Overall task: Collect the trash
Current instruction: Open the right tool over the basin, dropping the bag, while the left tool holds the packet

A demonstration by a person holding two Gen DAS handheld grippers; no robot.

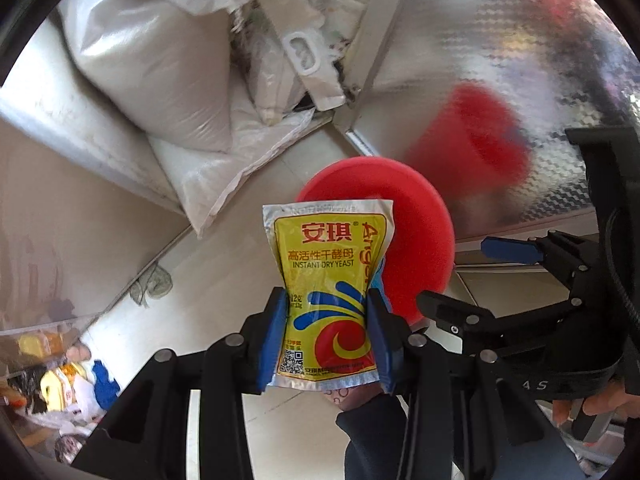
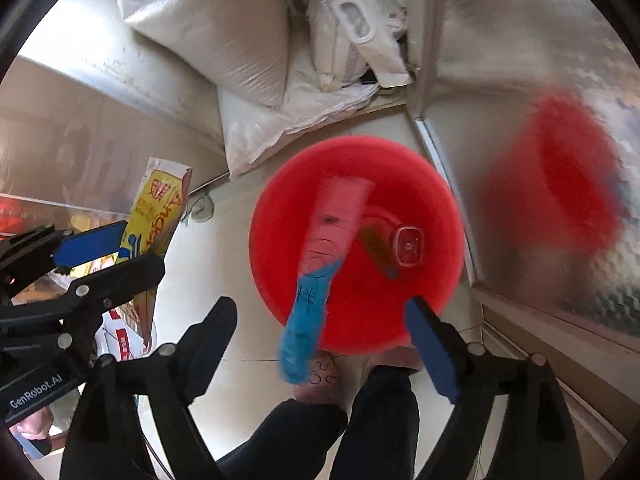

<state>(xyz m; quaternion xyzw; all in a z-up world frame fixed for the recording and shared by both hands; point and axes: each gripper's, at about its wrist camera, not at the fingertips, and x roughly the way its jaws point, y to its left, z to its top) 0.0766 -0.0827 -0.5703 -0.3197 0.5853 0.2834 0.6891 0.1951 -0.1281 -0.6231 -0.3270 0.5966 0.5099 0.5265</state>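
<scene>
Your left gripper (image 1: 327, 332) points down, its blue fingers (image 1: 271, 336) pinching a yellow yeast packet (image 1: 328, 280) at its lower half; the foil is squeezed in where the pads press. The packet stands upright between the fingers, its top edge past the fingertips, overlapping the near rim of the red bin (image 1: 416, 240) on the floor below.

Your right gripper (image 2: 320, 336) hangs over the same red bin (image 2: 424, 304). Its fingers (image 2: 432, 344) are spread wide with nothing pressed between them. A pink-and-blue wrapper (image 2: 316, 280) shows blurred in the gap ahead of the fingertips, touching neither pad, its pink end over the bin's inside and its blue end across the near rim. Beyond the fingertips, inside the bin, lie a small clear plastic piece (image 2: 409, 245) and a brownish scrap (image 2: 376, 250).

Left of your right fingers, the other gripper and its yeast packet (image 2: 160, 216) show edge-on.

Farther out past both pairs of fingers: white woven sacks (image 1: 160, 80) piled against the wall, pale floor tiles (image 1: 192, 304). A red blur reflects in the shiny patterned panel (image 1: 520, 60) to the right.

Below the fingers, dark trouser legs (image 2: 384, 420).
</scene>
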